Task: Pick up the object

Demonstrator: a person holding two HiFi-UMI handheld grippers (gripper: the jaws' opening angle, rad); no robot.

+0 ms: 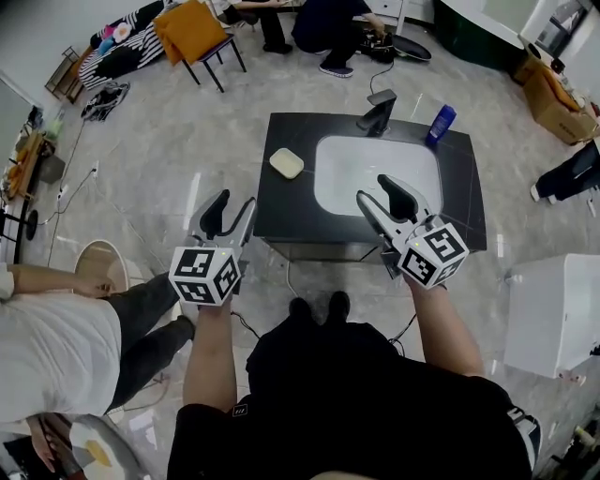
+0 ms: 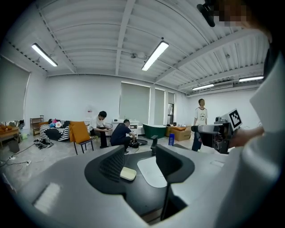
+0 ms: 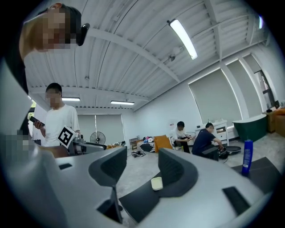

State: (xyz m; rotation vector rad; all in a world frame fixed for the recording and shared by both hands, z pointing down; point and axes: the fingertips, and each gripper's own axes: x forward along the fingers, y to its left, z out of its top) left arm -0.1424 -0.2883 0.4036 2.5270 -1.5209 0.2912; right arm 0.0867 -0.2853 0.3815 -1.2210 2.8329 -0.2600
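Observation:
A cream bar of soap (image 1: 287, 163) lies on the black countertop (image 1: 286, 211), left of the white sink basin (image 1: 375, 169). My left gripper (image 1: 232, 204) hovers off the counter's front left corner, open, with nothing between its fingers. My right gripper (image 1: 373, 187) is over the basin's front edge, also open and empty. In the left gripper view the soap (image 2: 128, 173) shows low between the spread jaws of the left gripper (image 2: 139, 153). In the right gripper view the soap (image 3: 156, 183) sits ahead of the right gripper (image 3: 141, 156), well beyond its tips.
A dark faucet (image 1: 378, 111) and a blue bottle (image 1: 440, 124) stand at the counter's back edge. A person (image 1: 56, 347) sits on the floor to my left. An orange chair (image 1: 195, 37) and two crouching people (image 1: 328, 28) are farther back. A white box (image 1: 553, 314) stands at the right.

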